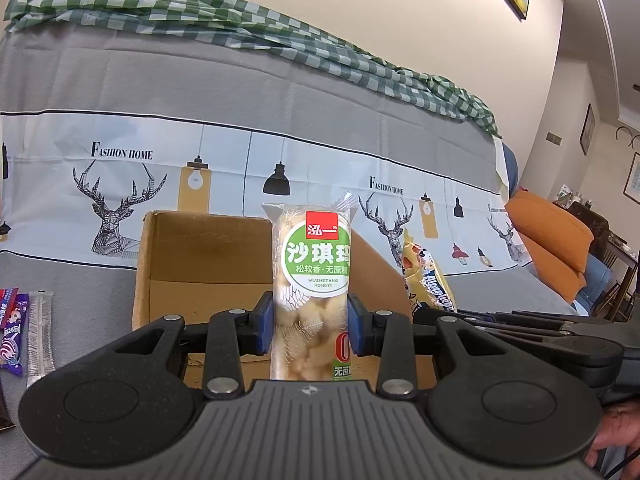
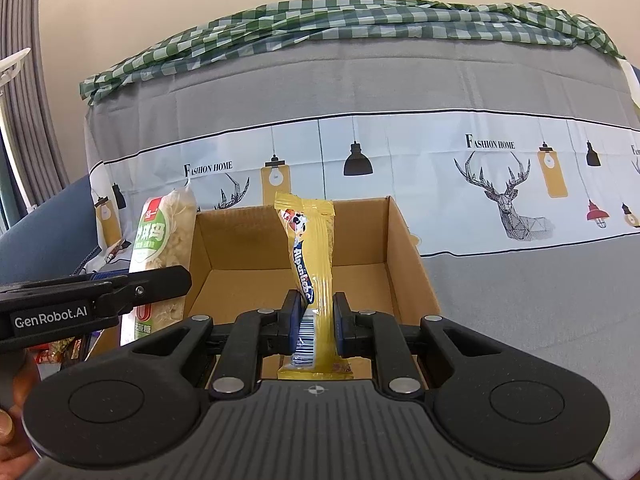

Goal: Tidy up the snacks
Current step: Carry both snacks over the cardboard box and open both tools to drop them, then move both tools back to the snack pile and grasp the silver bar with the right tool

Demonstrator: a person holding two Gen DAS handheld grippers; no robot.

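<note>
My left gripper (image 1: 311, 322) is shut on a clear sachima snack pack (image 1: 310, 280) with a green and red label, held upright above the near edge of an open cardboard box (image 1: 200, 264). My right gripper (image 2: 316, 320) is shut on a yellow Alpenliebe candy pack (image 2: 314, 264), held upright over the same cardboard box (image 2: 404, 256). The sachima pack (image 2: 164, 240) and left gripper show at the left of the right wrist view. The candy pack (image 1: 426, 276) shows right of the box in the left wrist view. The box's inside looks empty where visible.
The box sits on a grey sofa cover (image 1: 80, 288) printed with deer and lamps. Purple and clear snack packs (image 1: 16, 324) lie left of the box. A green checked cloth (image 2: 340, 20) drapes the sofa back. Orange cushions (image 1: 556, 248) lie at right.
</note>
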